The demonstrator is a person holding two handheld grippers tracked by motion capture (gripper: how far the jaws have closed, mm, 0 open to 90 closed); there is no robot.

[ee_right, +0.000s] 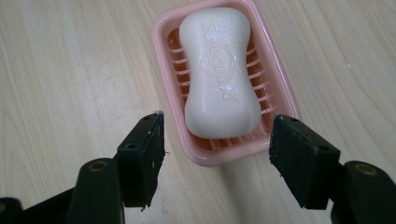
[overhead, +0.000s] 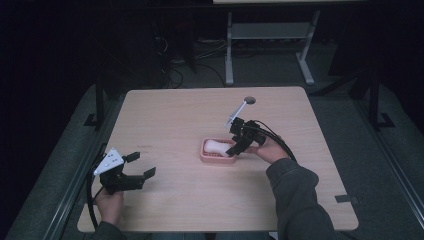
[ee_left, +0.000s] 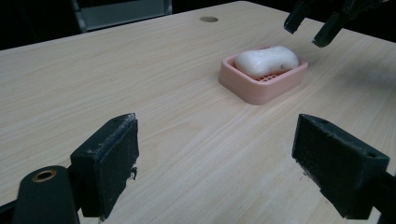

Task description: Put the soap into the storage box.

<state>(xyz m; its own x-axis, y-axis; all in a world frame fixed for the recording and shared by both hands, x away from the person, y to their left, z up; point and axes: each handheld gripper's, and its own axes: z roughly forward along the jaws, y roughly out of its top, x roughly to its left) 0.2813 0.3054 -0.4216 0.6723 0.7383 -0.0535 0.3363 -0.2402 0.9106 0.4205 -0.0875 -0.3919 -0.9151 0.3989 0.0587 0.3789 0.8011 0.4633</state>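
A white bar of soap [overhead: 215, 146] [ee_left: 266, 60] [ee_right: 220, 74] lies in a pink slotted soap dish [overhead: 205, 156] [ee_left: 261, 91] [ee_right: 163, 37] near the middle of the table. My right gripper [overhead: 235, 145] [ee_right: 217, 154] hovers open just above the dish's near end, jaws straddling the end of the soap with nothing between them. In the left gripper view its two black fingertips [ee_left: 294, 17] hang above the dish. My left gripper [overhead: 140, 166] [ee_left: 215, 163] stands open over bare wood near the table's front left, well apart from the dish.
The light wooden table [overhead: 175, 120] has a round cable hole [overhead: 249, 100] [ee_left: 208, 19] at its far edge. Beyond it stand a white desk frame [overhead: 270, 35] and cables on a dark floor. Black cables trail from both grippers.
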